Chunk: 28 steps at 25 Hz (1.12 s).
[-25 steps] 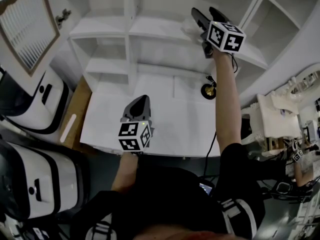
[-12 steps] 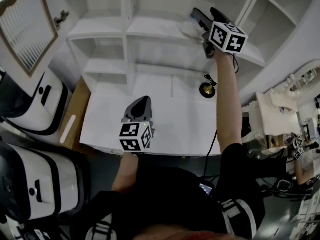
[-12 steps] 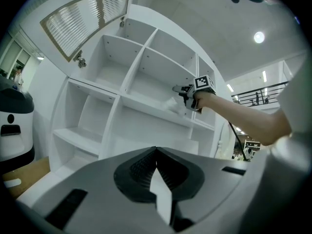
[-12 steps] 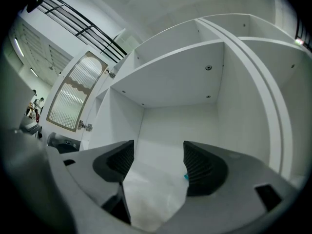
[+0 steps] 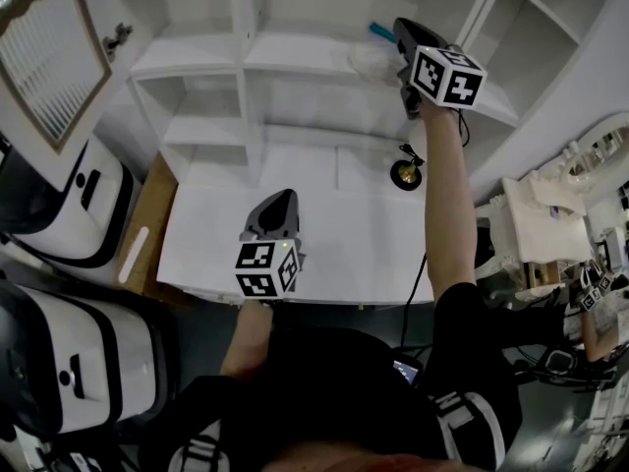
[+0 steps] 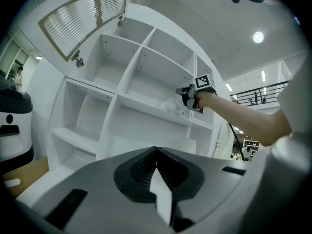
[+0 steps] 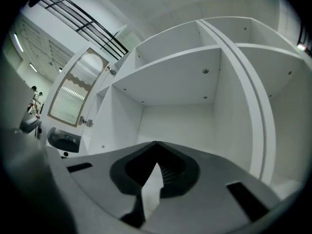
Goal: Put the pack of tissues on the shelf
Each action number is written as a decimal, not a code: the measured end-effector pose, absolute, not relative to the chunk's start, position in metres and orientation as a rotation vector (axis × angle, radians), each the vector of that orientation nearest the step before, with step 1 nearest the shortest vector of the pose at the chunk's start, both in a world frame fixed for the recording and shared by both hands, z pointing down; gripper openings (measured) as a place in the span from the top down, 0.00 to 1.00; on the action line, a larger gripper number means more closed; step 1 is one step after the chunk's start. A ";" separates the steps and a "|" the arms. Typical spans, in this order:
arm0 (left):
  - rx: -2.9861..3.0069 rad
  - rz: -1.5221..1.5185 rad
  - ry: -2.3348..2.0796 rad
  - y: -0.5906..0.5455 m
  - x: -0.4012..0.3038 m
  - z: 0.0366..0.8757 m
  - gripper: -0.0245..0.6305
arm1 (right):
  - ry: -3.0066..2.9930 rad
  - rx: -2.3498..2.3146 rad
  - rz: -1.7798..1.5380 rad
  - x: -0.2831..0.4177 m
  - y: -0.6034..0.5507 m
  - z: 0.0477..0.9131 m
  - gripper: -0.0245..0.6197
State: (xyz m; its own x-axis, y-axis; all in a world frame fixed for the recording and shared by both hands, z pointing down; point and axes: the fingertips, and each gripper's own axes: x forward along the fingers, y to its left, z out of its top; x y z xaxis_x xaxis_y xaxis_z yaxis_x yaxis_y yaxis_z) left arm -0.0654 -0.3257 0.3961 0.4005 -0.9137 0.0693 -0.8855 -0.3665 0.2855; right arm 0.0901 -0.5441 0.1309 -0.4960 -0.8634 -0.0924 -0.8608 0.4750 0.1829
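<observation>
The pack of tissues is a pale, crinkly packet with a blue end. It lies on the middle board of the white shelf unit, and it also shows in the left gripper view as the same pale packet. My right gripper is raised just to the right of it and no longer touches it. Its jaws are closing and meet at the tips with nothing between them, facing an empty compartment. My left gripper hovers low over the white table, shut and empty.
A small black and gold round object with a cable stands on the table under the right arm. White rounded machines stand at the left beside a brown board. A slatted cabinet door hangs open at top left.
The right gripper's jaws stood open round the pack before. Now they are shut, drawn slightly right, with the pack left lying on the shelf. The left gripper has not moved.
</observation>
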 end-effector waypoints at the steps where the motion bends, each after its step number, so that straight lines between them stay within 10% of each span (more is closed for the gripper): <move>1: 2.385 -0.145 -1.573 -0.325 -0.064 0.396 0.95 | -2.677 1.552 -0.339 0.089 -0.541 0.133 0.93; 28: 2.402 -0.045 -1.486 -0.318 -0.043 0.415 0.95 | -2.952 1.492 -0.314 0.106 -0.419 0.158 0.93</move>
State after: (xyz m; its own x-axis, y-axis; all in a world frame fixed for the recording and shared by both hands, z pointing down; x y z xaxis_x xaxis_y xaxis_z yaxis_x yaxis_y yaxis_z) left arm -0.0431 -0.3181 0.4150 0.4596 -0.8775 0.1371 -0.8675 -0.4104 0.2812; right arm 0.1056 -0.4193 0.1575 -0.5837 -0.7744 -0.2441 -0.8084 0.5824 0.0856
